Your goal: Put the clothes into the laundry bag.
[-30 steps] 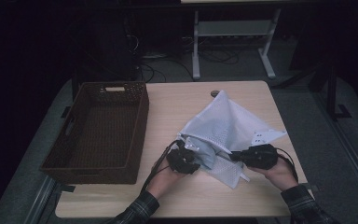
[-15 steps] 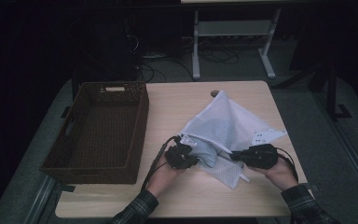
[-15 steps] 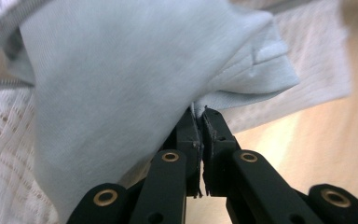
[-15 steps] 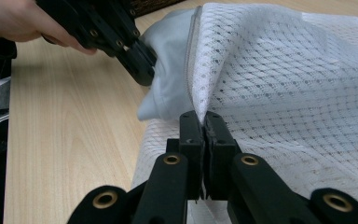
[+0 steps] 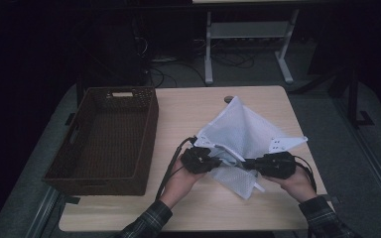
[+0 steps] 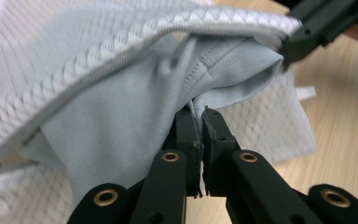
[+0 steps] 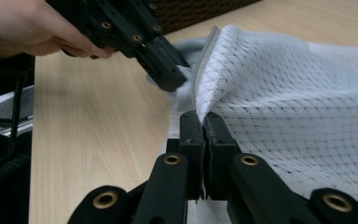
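A white mesh zip bag (image 5: 245, 130) lies crumpled on the wooden table (image 5: 188, 109), right of centre. In the left gripper view, my left gripper (image 6: 200, 111) is shut on the hem of a grey cloth (image 6: 121, 126) that sticks out of the bag's (image 6: 60, 51) zipped opening. My right gripper (image 7: 201, 116) is shut on the bag's (image 7: 284, 88) mesh edge beside the zipper. From above, the left gripper (image 5: 217, 161) and right gripper (image 5: 246, 163) face each other at the bag's near side, a short gap apart. The rest of the cloth is hidden inside the bag.
A dark woven basket (image 5: 104, 139) stands empty on the left part of the table. Cables trail from both grippers toward the near edge. A small round hole (image 5: 228, 99) is set in the tabletop behind the bag. Bare wood lies between basket and bag.
The left gripper has crept slightly toward the bag. The right gripper and the bag look almost unchanged.
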Motion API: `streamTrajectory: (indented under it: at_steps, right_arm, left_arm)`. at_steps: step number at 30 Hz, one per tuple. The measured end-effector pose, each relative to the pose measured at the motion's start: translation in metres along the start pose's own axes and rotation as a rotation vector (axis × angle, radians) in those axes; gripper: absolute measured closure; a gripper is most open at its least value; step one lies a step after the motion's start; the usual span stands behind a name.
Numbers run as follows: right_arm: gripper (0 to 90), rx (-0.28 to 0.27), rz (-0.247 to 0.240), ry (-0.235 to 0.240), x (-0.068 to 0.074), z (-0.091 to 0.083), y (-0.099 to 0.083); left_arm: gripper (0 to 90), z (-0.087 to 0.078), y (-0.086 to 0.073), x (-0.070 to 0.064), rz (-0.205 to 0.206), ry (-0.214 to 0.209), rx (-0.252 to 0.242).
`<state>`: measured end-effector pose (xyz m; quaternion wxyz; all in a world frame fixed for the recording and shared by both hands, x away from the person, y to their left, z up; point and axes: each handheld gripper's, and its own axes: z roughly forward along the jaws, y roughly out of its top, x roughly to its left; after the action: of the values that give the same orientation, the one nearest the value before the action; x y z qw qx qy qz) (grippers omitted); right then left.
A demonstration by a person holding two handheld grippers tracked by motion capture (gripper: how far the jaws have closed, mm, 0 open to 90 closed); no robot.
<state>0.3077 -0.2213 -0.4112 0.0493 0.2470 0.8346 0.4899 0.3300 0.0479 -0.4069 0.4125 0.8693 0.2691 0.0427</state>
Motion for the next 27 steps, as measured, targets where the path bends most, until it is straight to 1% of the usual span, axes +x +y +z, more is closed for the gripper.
streamTrajectory:
  at_steps: [2, 6, 8, 9, 12, 14, 16, 18, 21, 26, 27]
  right_arm:
    - [87.3, -0.011, -0.001, 0.004, 0.001, -0.001, 0.002]
    - [87.4, -0.033, -0.001, 0.022, 0.003, -0.004, 0.007]
    - [87.6, -0.042, -0.004, 0.030, 0.004, -0.004, 0.009]
    - [87.6, -0.045, -0.006, 0.033, 0.004, -0.005, 0.010]
    - [87.6, -0.053, -0.006, 0.041, 0.006, -0.006, 0.012]
    - [87.9, -0.056, -0.005, 0.044, 0.006, -0.007, 0.012]
    - [87.9, -0.058, -0.006, 0.046, 0.006, -0.008, 0.012]
    - [88.2, -0.067, -0.002, 0.053, 0.007, -0.011, 0.013]
    - [88.4, -0.079, -0.003, 0.059, 0.007, -0.014, 0.014]
    - [88.4, -0.084, -0.010, 0.068, 0.009, -0.014, 0.016]
    - [88.4, -0.086, -0.012, 0.069, 0.010, -0.014, 0.016]
  left_arm:
    - [87.3, 0.003, 0.005, 0.000, 0.005, 0.004, -0.012]
    - [87.4, 0.011, 0.016, -0.001, -0.008, 0.021, -0.039]
    - [87.4, 0.018, 0.021, -0.003, -0.003, 0.045, -0.051]
    - [87.4, 0.020, 0.023, -0.003, -0.009, 0.048, -0.059]
    - [87.4, 0.029, 0.027, -0.003, -0.026, 0.073, -0.082]
    - [87.4, 0.036, 0.029, -0.003, -0.037, 0.081, -0.092]
    - [87.4, 0.042, 0.029, -0.003, -0.039, 0.096, -0.103]
    - [87.4, 0.048, 0.028, -0.001, -0.056, 0.100, -0.114]
    - [87.4, 0.056, 0.027, 0.002, -0.065, 0.109, -0.116]
    - [87.3, 0.069, 0.025, 0.005, -0.099, 0.110, -0.135]
    - [87.3, 0.071, 0.025, 0.005, -0.100, 0.108, -0.132]
